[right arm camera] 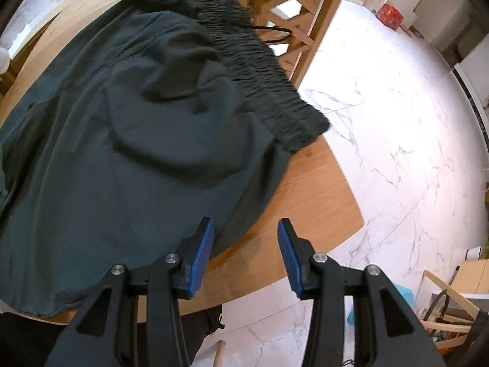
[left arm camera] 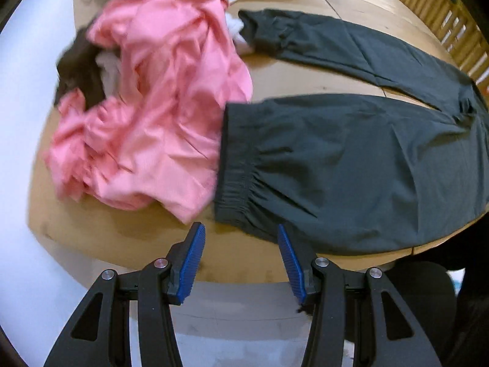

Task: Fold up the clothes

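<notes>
Two spread, empty grippers, left gripper (left arm camera: 241, 238) and right gripper (right arm camera: 246, 234), over soft, limp trousers (left arm camera: 351, 165); pinch the near cuff (left arm camera: 235, 180) and waistband (right arm camera: 266, 76).

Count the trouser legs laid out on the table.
2. The near leg lies by the table edge, its cuff against the pink garment; the far leg stretches behind it, its cuff at the pile's white cloth.

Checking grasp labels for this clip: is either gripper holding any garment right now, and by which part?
Nothing is held. The left gripper stands open above the table edge near the dark green trousers' elastic cuff; the right gripper is open beside their hip.
</notes>
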